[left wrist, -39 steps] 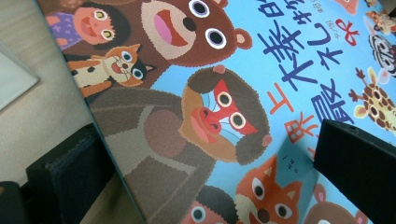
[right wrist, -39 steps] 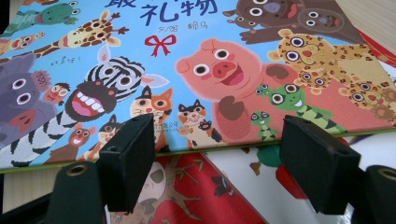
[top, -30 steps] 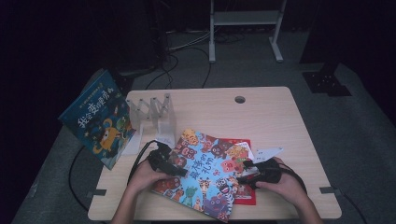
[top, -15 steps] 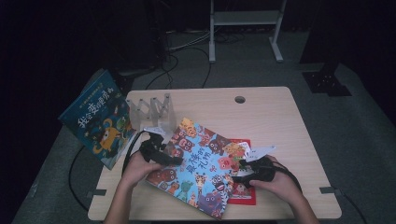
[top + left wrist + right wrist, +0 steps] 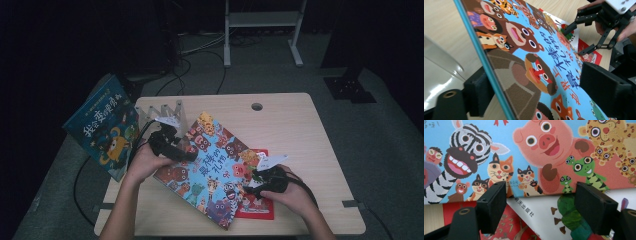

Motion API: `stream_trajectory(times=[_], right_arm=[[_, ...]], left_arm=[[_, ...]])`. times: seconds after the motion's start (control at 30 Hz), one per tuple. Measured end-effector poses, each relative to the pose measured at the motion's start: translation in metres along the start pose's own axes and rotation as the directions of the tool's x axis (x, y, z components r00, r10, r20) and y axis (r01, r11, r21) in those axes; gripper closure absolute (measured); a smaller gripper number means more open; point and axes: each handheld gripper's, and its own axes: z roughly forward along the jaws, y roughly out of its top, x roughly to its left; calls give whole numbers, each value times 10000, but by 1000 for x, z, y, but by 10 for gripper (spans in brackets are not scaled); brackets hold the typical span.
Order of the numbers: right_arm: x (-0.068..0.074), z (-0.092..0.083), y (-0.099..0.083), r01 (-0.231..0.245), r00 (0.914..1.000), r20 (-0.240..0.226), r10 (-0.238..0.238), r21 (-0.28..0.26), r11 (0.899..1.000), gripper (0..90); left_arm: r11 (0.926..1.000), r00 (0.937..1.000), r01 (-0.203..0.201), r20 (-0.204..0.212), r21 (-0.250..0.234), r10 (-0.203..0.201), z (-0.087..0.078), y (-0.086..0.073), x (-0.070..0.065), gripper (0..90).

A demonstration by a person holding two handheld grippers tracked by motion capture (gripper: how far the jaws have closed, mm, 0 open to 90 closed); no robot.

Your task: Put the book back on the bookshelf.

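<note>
I am gripping the animal book (image 5: 212, 167) by its left edge with my left gripper (image 5: 181, 151), its fingers (image 5: 477, 92) clamped on either side of the teal edge, tilting the cover up off the surface (image 5: 300, 130). My right gripper (image 5: 252, 184) is hovering at the book's right edge with fingers (image 5: 492, 206) spread wide, above a red book (image 5: 257, 205) lying underneath. Another book (image 5: 102, 127) is leaning at the surface's left side.

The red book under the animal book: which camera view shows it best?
The high view: the red book shows its place, half under the animal book. The right gripper view shows a close strip of it; the left gripper view a far corner.
</note>
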Motion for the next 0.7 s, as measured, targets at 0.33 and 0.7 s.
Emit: stream_trajectory(times=[0.33, 0.7], right_arm=[[9, 11, 10, -322, 9983, 492, 326, -83, 9994, 258], [16, 19, 16, -485, 9966, 653, 506, -332, 9983, 291]], left_arm=[[9972, 9992, -275, -287, 691, 295, -18, 42, -3, 399], [9874, 9993, -358, -43, 1543, 369, -14, 63, -7, 552]])
